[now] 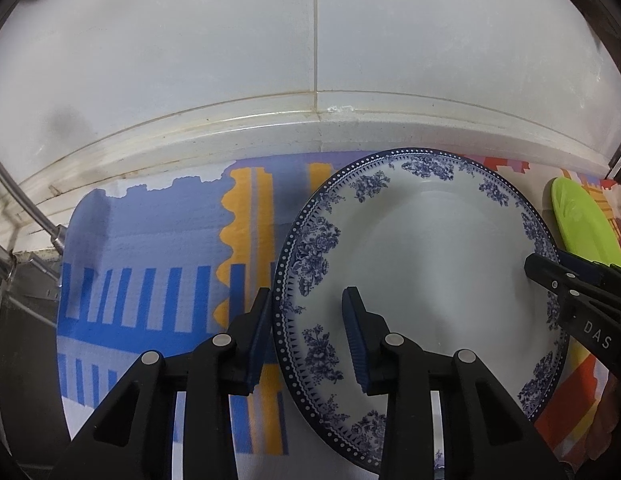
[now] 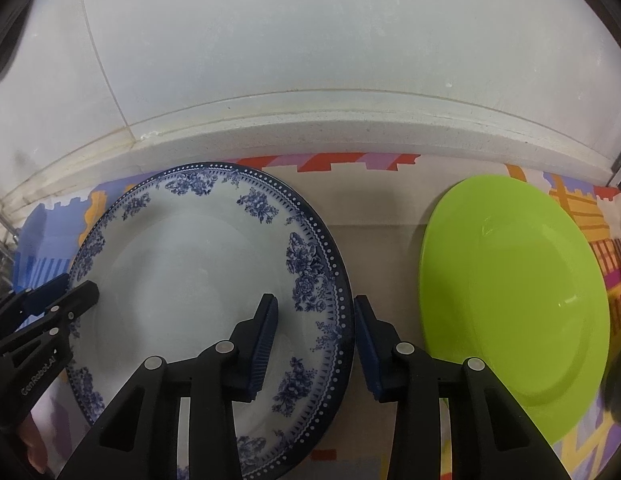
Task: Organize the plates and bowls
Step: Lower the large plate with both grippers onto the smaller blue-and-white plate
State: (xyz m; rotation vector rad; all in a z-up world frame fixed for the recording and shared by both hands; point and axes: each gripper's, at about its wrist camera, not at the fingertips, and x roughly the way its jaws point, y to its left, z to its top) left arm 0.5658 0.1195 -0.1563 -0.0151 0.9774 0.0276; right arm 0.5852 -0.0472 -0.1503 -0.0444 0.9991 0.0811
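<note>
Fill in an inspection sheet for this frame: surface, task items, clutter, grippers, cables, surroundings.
Surface: patterned cloth in blue, orange and red covers the counter.
Task items: blue floral plate and green plate lie side by side, apart; no bowls seen.
Clutter: nothing seen.
Grippers: left gripper open, straddling the floral plate's left rim; right gripper open, straddling its right rim.
Cables: nothing seen.
Surroundings: white tiled wall with raised ledge behind; metal rack at left.

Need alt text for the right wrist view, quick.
Right tongs open, straddling the right rim of a blue floral plate. Left tongs reach its opposite rim. A green plate lies apart to the right, both on a patterned cloth.
</note>
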